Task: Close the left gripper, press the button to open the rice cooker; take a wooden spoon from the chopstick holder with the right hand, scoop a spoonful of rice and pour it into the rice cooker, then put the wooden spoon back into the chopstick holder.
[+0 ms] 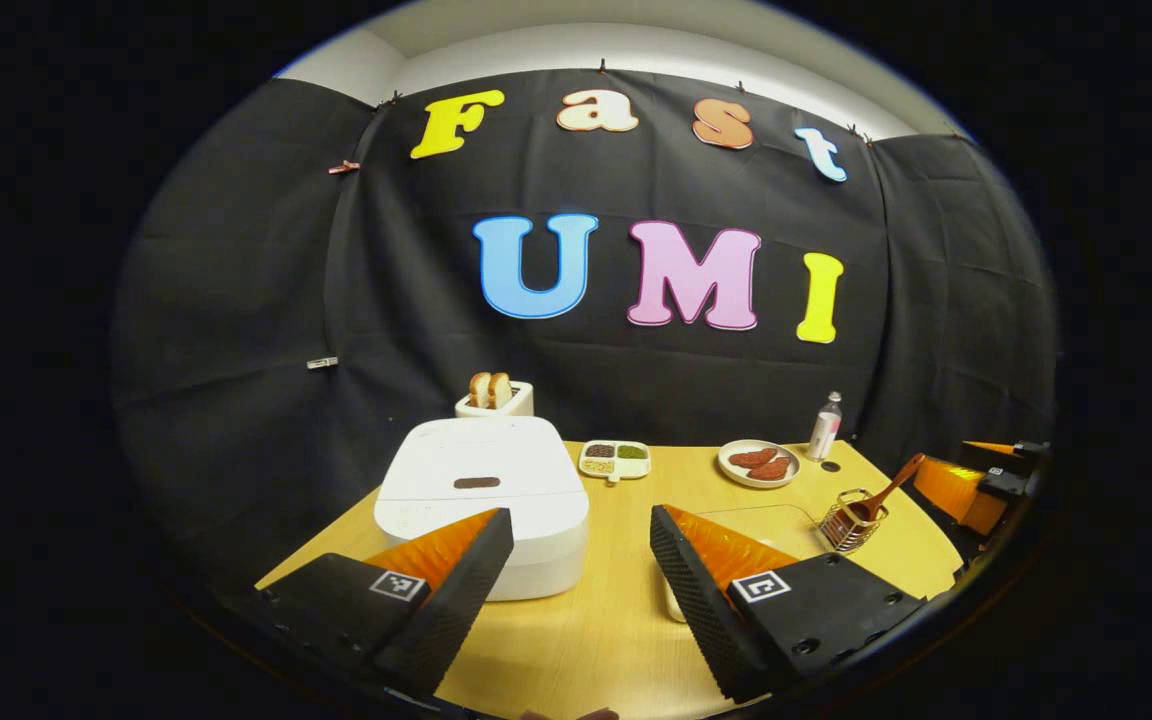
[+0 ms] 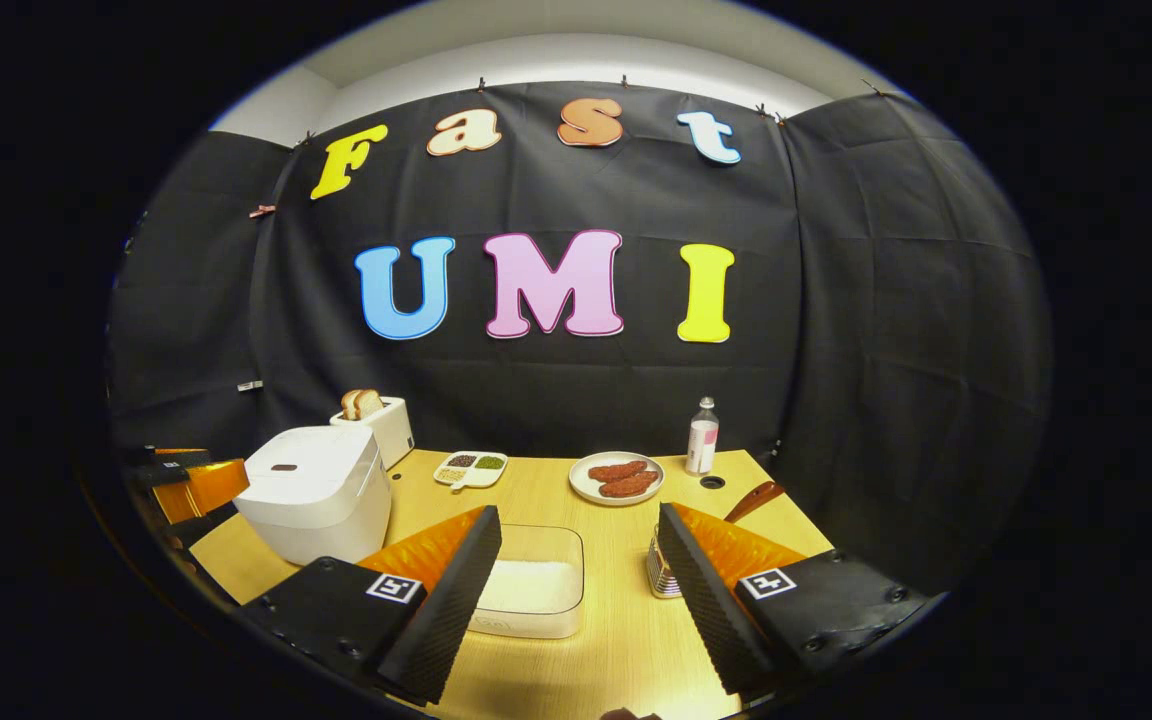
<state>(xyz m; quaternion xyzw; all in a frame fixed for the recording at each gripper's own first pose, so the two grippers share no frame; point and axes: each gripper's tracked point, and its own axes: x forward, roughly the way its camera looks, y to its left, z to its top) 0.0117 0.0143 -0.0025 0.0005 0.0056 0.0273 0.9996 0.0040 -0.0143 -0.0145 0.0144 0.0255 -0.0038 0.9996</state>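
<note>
We see the wooden table (image 2: 626, 640), then the closed white rice cooker (image 1: 483, 500) at its left, the clear rice container (image 2: 533, 583) mid-table, and the wooden spoon (image 1: 891, 487) standing in the chopstick holder (image 1: 851, 520). Left gripper (image 1: 581, 570) and right gripper (image 2: 578, 570) both hang wide open, holding nothing.

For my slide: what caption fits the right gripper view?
Open hand-held gripper above rice container, rice cooker shut.
</note>
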